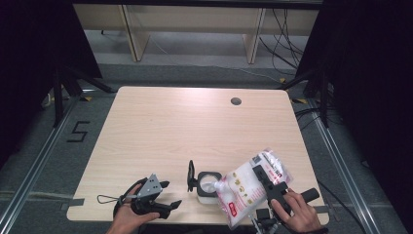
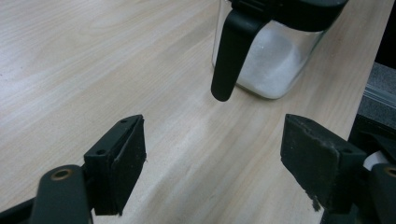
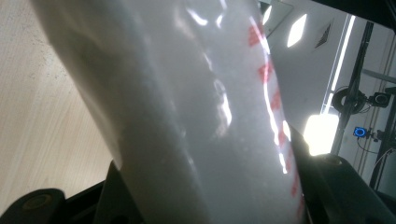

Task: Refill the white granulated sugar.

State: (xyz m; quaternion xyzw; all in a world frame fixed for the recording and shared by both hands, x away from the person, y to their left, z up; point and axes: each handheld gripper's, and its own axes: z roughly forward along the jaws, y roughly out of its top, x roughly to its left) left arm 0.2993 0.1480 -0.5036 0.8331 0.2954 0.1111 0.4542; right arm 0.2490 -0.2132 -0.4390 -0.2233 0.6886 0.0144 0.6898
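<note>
While pouring white granules out of the bag (image 1: 253, 187) into the jar (image 1: 208, 184), gripping that bag across its middle with the right tongs (image 1: 271, 187), jaws clenched on the plastic from both sides. Tilting the bag down and to the left, cut corner resting right at the jar's open mouth. Standing near the front edge of the surface (image 1: 195, 126), between the two hands, with its black hinged lid (image 1: 191, 176) flipped up on the left side. Already holding a layer of white grains in the bottom of the clear glass, as seen in the left gripper view (image 2: 275, 70), with the lid's black tab (image 2: 231, 60) hanging down in front.

Hovering low over the wood to the left of the jar, left tongs (image 1: 170, 194) released, jaws spread wide and grasping nothing. Judging the pour to be under way, not finished. Calling next for raising the bag's rear end gradually and keeping the corner over the mouth, so as to avoid spilling onto the wood; possibly steadying the jar with the free tongs.

Lying bare otherwise, apart from a round cable hole (image 1: 236, 101) far back. Blocking nothing except the raised lid beside the mouth.
</note>
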